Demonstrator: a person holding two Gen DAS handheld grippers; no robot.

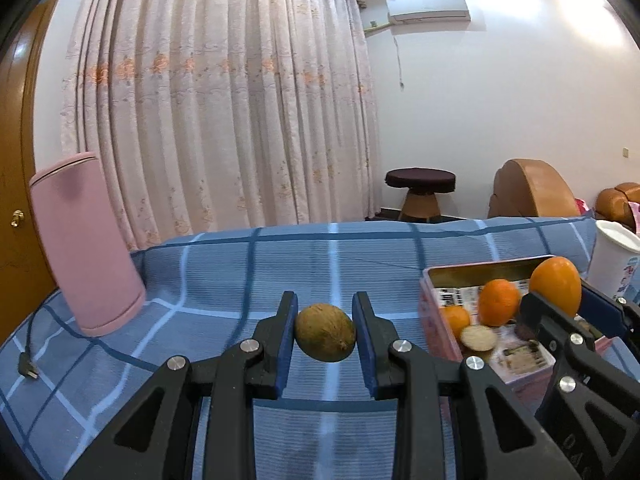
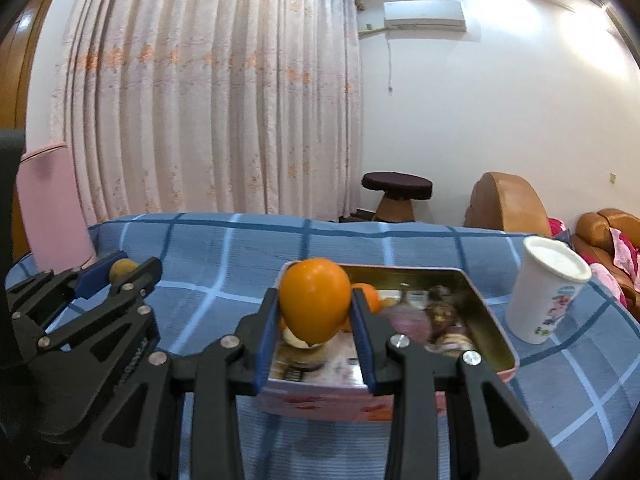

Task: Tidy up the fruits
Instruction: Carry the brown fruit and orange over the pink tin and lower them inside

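Observation:
My left gripper (image 1: 325,330) is shut on a brown kiwi (image 1: 325,333) and holds it above the blue checked cloth (image 1: 224,276). My right gripper (image 2: 314,316) is shut on a large orange (image 2: 314,305) and holds it over the near left part of a pink tin box (image 2: 496,332). The box holds smaller oranges (image 1: 498,302), a pale cut fruit (image 1: 478,337) and other dark items. In the left wrist view the right gripper (image 1: 560,308) with its orange (image 1: 556,286) is at the right. In the right wrist view the left gripper (image 2: 120,276) with the kiwi (image 2: 122,270) is at the left.
A pink cylinder container (image 1: 86,244) stands at the table's left. A white paper cup (image 2: 546,290) stands right of the tin. A black power plug (image 1: 27,368) lies at the left edge. A stool (image 1: 420,192) and brown armchairs (image 1: 528,190) are beyond the table.

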